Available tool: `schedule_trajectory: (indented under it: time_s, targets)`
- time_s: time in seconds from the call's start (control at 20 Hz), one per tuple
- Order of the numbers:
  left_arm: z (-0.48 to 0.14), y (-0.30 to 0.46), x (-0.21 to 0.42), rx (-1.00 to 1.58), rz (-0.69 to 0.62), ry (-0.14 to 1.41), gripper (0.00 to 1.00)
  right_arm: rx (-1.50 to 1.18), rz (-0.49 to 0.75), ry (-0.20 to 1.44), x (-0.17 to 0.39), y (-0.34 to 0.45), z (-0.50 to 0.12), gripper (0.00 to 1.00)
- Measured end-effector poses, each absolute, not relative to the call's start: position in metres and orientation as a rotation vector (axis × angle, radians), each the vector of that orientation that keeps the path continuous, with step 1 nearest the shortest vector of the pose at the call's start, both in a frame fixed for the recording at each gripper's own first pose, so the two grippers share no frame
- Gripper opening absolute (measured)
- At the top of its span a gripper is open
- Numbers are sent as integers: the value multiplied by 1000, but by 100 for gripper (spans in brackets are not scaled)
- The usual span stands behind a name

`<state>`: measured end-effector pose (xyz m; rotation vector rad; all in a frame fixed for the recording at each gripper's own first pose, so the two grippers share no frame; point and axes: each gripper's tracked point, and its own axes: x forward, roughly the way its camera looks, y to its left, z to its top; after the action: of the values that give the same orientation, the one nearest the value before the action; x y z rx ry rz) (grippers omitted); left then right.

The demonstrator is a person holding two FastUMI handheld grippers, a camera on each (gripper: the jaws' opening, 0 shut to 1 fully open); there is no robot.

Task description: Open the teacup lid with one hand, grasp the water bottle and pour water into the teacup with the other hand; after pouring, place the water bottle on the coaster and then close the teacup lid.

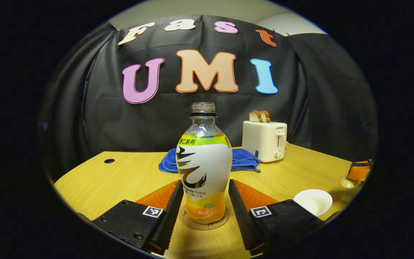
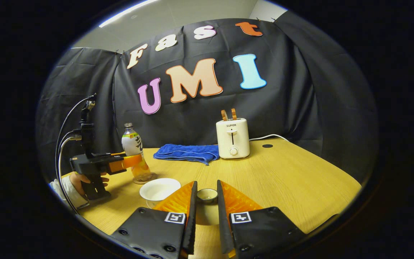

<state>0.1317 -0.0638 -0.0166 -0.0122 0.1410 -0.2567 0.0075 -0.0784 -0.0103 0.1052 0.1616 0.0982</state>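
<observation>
- Table [image 1: 120,176] w/ toaster [image 1: 264,141] & blue towel [image 1: 243,158] sitting at back.
- Water bottle [image 1: 203,169], uncapped, standing upright on coaster [image 1: 189,221].
- Left gripper [image 1: 204,201] flanking bottle, jaws spread wide, fingers sitting clear of it.
- Teacup [image 2: 159,189] sitting open, near bottle.
- Right gripper [image 2: 206,198] pinching teacup lid [image 2: 207,195] by knob, jaws nearly closed, holding it just right of cup.

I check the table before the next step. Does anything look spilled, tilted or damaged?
Nothing stands out. The water bottle stands upright on its coaster, without a cap. The teacup is open and upright, and its lid sits in the right gripper. No spill shows on the table.
</observation>
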Motion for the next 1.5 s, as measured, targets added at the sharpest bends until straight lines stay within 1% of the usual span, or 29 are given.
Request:
schedule_trajectory:
  time_s: [0.05,0.1,0.15,0.2,0.3,0.6,0.65,0.7,0.75,0.85,0.9,1.35,1.5]
  targets:
    - [-17,-63,131,-10,-255,141,76,106,103,160,8,-76,-9,33]
    - [-17,-63,130,-6,-252,138,82,108,109,157,9,-74,-8,34]
    - [-17,-62,127,-1,-249,137,84,111,117,151,10,-71,-6,29]
    - [-16,-62,124,5,-248,134,89,115,125,144,10,-67,-3,31]
    - [-14,-62,118,16,-246,128,97,124,152,132,14,-57,3,31]
    - [-14,-51,95,8,-226,117,97,138,219,119,29,-25,12,33]
    - [-12,-48,91,5,-220,109,97,137,228,114,31,-19,13,29]
    - [-11,-43,86,5,-212,104,97,131,236,112,34,-14,13,29]
    - [-9,-38,82,8,-204,98,97,122,241,111,36,-8,14,33]
    - [-3,-30,72,13,-196,80,96,107,255,113,42,4,11,30]
    - [0,-27,67,18,-190,68,97,98,264,112,45,10,10,31]
    - [29,-5,23,36,-140,-21,96,37,269,154,64,36,-13,30]
    - [33,-1,16,41,-137,-29,96,20,262,166,64,37,-20,31]
